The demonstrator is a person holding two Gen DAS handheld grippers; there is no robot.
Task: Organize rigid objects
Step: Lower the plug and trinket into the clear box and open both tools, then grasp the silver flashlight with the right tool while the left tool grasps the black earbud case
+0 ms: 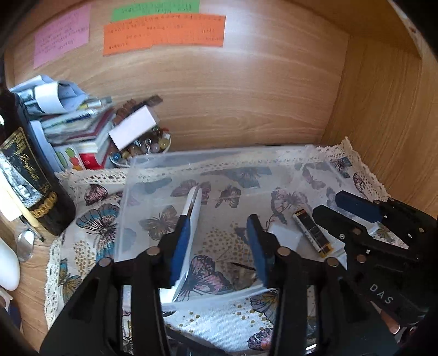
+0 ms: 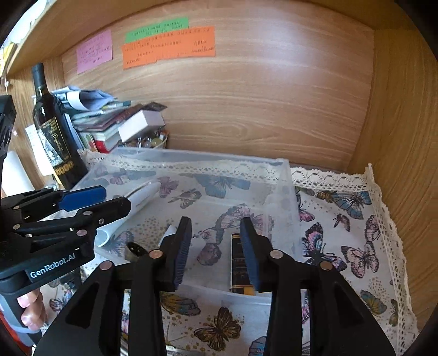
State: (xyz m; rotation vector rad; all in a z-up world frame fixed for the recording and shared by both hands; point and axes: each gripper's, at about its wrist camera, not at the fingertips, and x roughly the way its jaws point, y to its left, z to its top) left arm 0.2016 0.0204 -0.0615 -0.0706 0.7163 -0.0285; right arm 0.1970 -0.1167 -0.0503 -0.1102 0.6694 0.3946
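2 grippers work over 1 clear plastic bin (image 2: 284, 175) that sits on 1 butterfly-print cloth (image 2: 353, 219) with a lace edge, inside a wooden shelf nook. The left gripper (image 1: 219, 246) has its 2 blue-padded jaws spread apart with bare bin floor between them; 1 white pen-shaped device (image 1: 191, 219) lies in the bin against the inner face of its left finger, and whether the pad presses it cannot be told. The right gripper (image 2: 216, 249) also stands with its 2 jaws parted, nothing pinched between them; 1 dark rectangular bar with gold ends (image 2: 239, 263) lies flat on the bin floor just beside and partly under its right finger. In the left wrist view this same bar (image 1: 312, 232) lies between the 2 grippers, next to 1 white block (image 1: 284, 235). 1 small dark plug-like piece (image 2: 135, 250) lies left of the right gripper's left finger. Beyond the left gripper, to its left, stand 1 dark bottle (image 1: 30, 175) and 1 pile of books and papers (image 1: 74, 123), and 3 coloured notes, 1 pink (image 1: 61, 38), 1 green (image 1: 156, 9) and 1 orange (image 1: 164, 34), are stuck on the back wall ahead.
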